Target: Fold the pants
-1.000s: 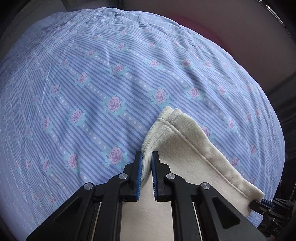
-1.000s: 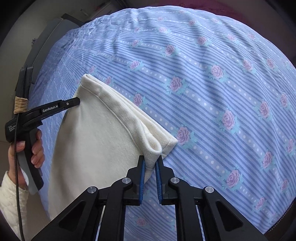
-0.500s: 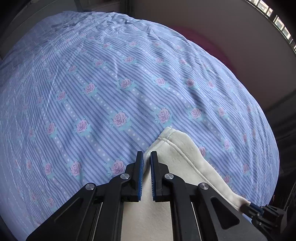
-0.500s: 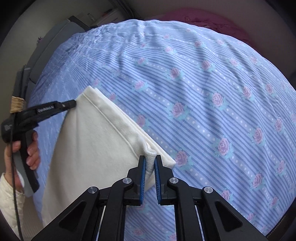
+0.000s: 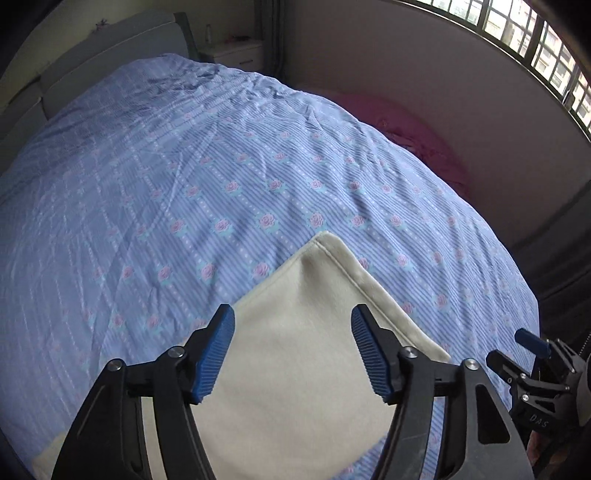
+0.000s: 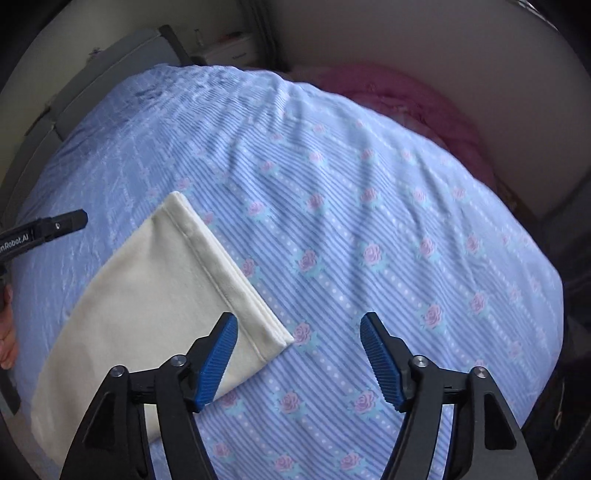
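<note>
Pants (image 5: 303, 332) lie flat on bed (image 5: 184, 192), nightstand (image 5: 236, 51) behind bed's far end.

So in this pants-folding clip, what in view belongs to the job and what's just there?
Job:
cream pants, lying flat
left gripper, open
right gripper, open
floral bedsheet, the work surface

Just there:
pink cloth at the far edge
nightstand
window
</note>
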Motion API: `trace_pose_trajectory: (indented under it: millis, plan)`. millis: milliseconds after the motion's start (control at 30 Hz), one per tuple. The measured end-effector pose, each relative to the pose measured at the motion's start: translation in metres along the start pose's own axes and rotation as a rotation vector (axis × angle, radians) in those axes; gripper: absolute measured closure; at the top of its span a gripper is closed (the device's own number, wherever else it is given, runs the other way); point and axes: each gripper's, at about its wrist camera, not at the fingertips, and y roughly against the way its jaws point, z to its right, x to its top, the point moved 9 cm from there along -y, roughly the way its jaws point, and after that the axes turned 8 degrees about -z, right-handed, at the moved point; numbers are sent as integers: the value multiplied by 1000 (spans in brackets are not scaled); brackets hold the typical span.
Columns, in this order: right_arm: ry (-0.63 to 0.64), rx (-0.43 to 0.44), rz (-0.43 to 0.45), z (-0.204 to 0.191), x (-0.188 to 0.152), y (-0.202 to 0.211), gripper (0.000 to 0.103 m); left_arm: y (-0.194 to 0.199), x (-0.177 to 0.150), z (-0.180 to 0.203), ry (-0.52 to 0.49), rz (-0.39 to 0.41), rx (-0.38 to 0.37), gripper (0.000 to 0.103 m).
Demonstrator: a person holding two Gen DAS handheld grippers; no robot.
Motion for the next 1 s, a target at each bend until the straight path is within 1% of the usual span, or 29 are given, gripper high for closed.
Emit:
trace_pose_trajectory:
  millis: [33,67,167,233,267,367,500,633,700,733,800,833,900,933,1000]
  plan:
    - [41,12,22,-8,-2,12,26,14,-16,-4,32,10,8,30]
    - [83,26,34,-16,-5,23,24,26,-30,-10,57,17,21,29]
    - [203,97,30,-47,-22,50,23,64,-77,-26,132,46,63,23]
    - [274,132,24,-70,-39,65,23,89,-111,-42,204,56,81,19]
    - [314,148,25,-84,-47,72,23,101,-129,-52,237,60,96,19]
    - [428,202,19,-127,-81,89,23,135,-183,-82,343,73,151,19]
    - [565,268,-9,-182,-136,110,23,175,-265,-125,514,86,175,17]
    - [651,335,-45,-234,-190,130,23,209,-347,-166,642,102,223,14]
    - [676,364,-63,-259,-218,139,23,224,-385,-186,680,117,239,12]
    - [688,373,-67,-272,-230,143,23,231,-403,-197,693,128,241,9]
    - [710,366,-71,-297,-256,150,23,241,-434,-217,709,143,243,7]
    - [722,349,-73,-309,-269,152,23,244,-451,-228,712,145,237,6]
    - [722,328,-70,-334,-295,155,23,248,-485,-250,707,117,225,6]
    - [705,319,-72,-345,-305,156,23,248,-498,-261,703,96,224,6]
    - [662,314,-98,-365,-329,154,23,248,-525,-285,702,81,215,6]
